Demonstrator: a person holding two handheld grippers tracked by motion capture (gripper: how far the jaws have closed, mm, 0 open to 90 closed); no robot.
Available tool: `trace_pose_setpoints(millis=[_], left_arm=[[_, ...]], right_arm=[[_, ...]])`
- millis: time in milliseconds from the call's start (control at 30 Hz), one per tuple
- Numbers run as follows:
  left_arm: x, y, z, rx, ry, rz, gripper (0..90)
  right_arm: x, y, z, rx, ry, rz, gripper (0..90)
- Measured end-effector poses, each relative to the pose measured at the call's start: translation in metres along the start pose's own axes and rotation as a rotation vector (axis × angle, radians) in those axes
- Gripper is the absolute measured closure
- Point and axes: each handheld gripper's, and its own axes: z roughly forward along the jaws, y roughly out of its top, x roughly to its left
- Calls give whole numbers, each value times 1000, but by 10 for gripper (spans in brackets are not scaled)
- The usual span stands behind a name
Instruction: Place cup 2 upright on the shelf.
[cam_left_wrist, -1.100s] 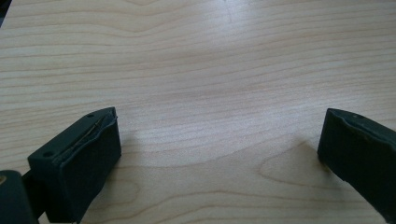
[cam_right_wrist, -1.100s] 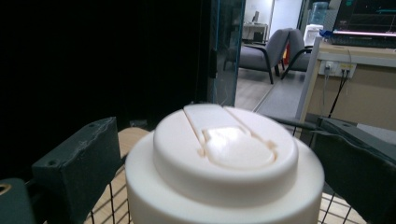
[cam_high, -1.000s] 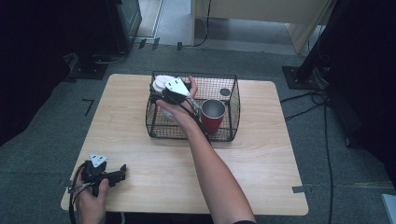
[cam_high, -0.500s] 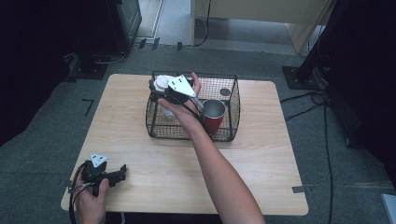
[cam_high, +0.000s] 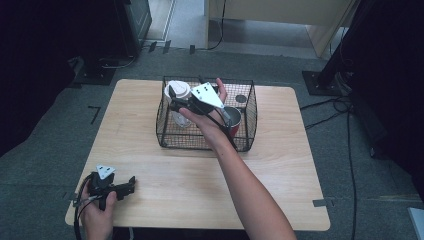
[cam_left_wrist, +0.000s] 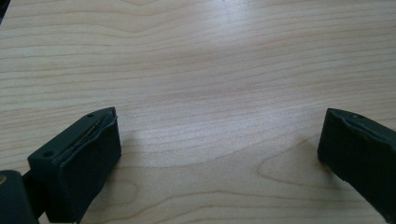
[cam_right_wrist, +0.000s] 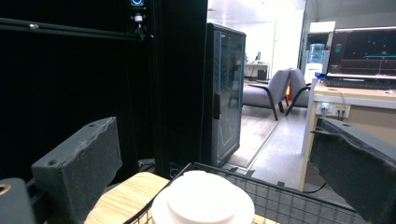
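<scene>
A clear cup with a white lid (cam_high: 177, 90) stands in the back left corner of a black wire basket (cam_high: 165, 136) on the wooden table (cam_high: 280, 165). My right gripper (cam_high: 175, 103) hovers over the basket just beside that cup, jaws pointing left. In the right gripper view its jaws (cam_right_wrist: 215, 140) stand wide open, with the white lid (cam_right_wrist: 203, 198) low between them and untouched. A red cup (cam_high: 234, 121) sits in the basket under the right wrist. My left gripper (cam_high: 131, 184) rests near the table's front left corner, open (cam_left_wrist: 219, 135) over bare wood.
A small dark round object (cam_high: 241, 98) lies in the basket's back right corner. A black cabinet (cam_right_wrist: 224, 93) and dark frame stand beyond the table's far left. Cables (cam_high: 345, 107) run over the floor to the right.
The right hand has turned and shifted a little to the right above the basket, its grey plate now nearer the basket's middle. The left gripper has stayed put.
</scene>
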Motion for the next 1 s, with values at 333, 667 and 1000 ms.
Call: trace_pose_setpoints(millis=[333,667,1000], left_arm=[[0,0,0,-1,0,0,0],[0,0,0,0,0,0,0],[0,0,0,0,0,-1,0]], right_arm=[[-9,8,-22,-18,-16,6,21],[-16,17,-50,-31,-23,0,21],[-37,12,-77,-33,-59,-20,21]])
